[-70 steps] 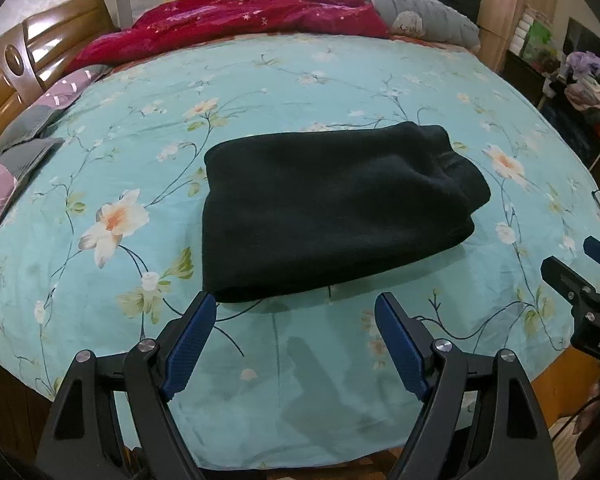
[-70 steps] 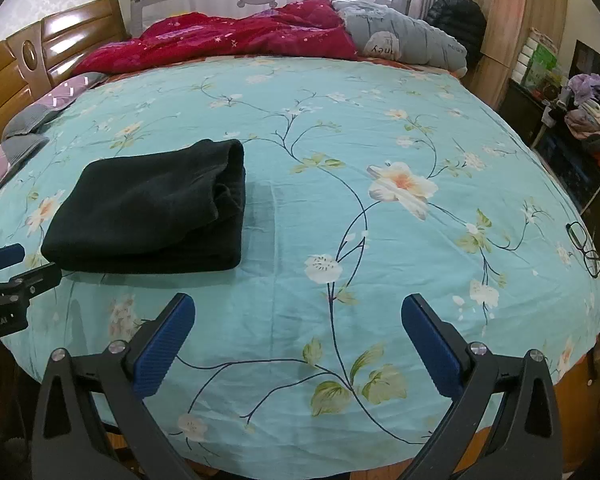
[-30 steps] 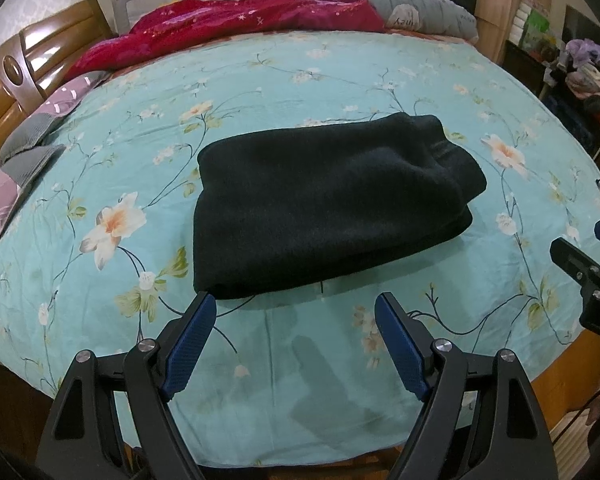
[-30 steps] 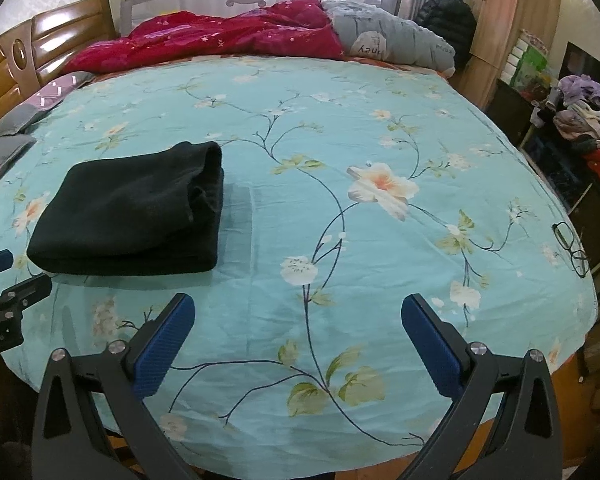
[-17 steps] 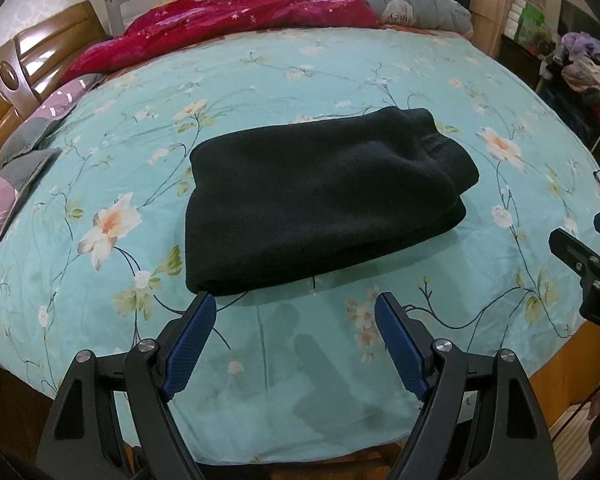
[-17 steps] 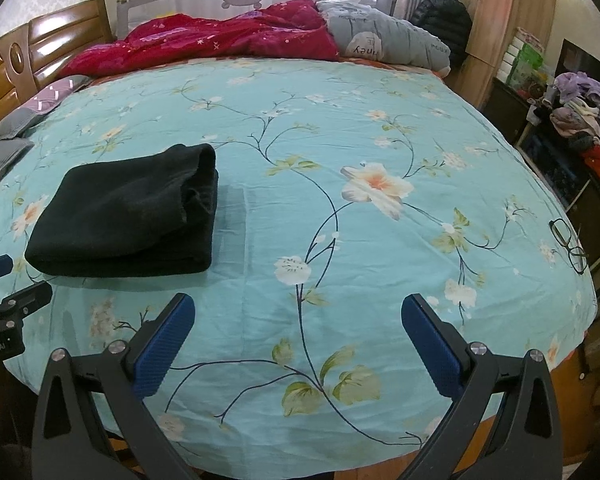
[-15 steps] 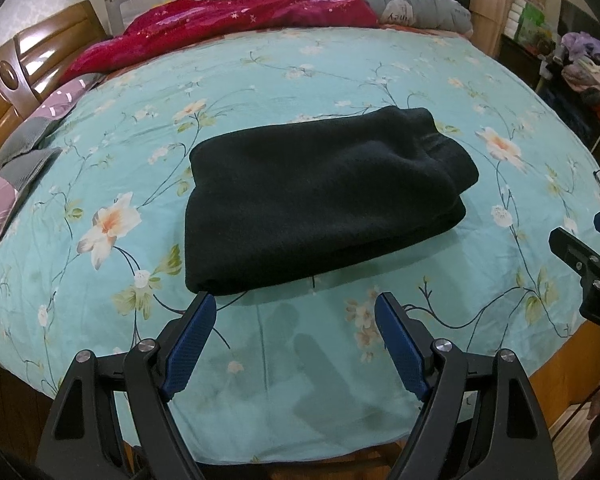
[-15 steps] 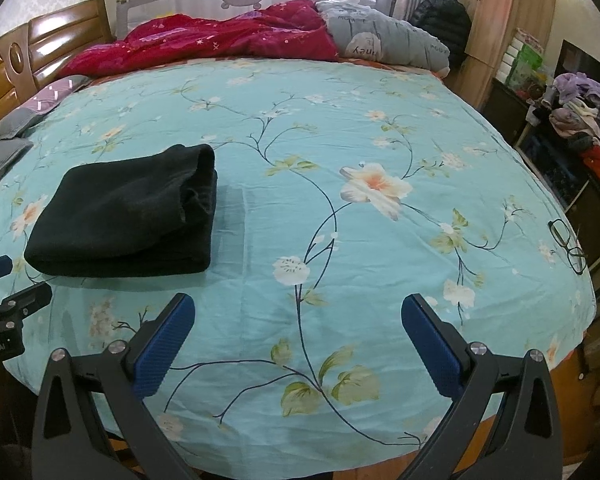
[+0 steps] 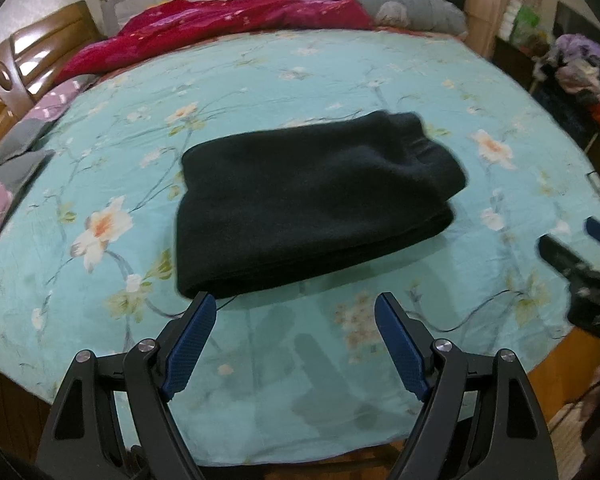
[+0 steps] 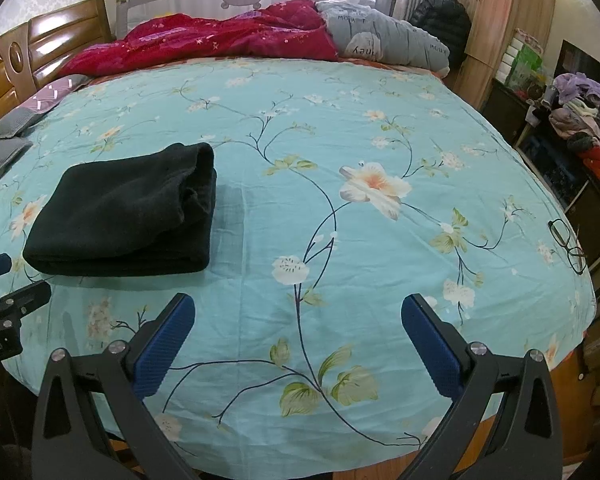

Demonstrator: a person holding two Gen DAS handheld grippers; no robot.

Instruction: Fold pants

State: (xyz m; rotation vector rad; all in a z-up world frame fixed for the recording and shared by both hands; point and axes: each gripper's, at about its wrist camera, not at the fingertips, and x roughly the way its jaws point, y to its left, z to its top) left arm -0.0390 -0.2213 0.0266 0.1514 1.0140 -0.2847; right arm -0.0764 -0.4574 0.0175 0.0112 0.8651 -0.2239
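The black pants [image 9: 308,200] lie folded into a thick rectangle on the teal floral bedsheet [image 9: 340,72]; they also show at the left of the right wrist view [image 10: 128,212]. My left gripper [image 9: 296,340] is open and empty, just short of the pants' near edge. My right gripper [image 10: 298,336] is open and empty over bare sheet, to the right of the pants. Each gripper shows at the edge of the other's view.
A red quilt [image 10: 204,44] and a grey quilt [image 10: 384,44] lie piled at the far end of the bed. Eyeglasses [image 10: 566,246] rest near the right edge. A wooden headboard [image 10: 28,52] stands left; clothes are piled on furniture [image 10: 580,120] at right.
Both grippers have drifted slightly back from the bed and stayed open. The folded pants have not moved.
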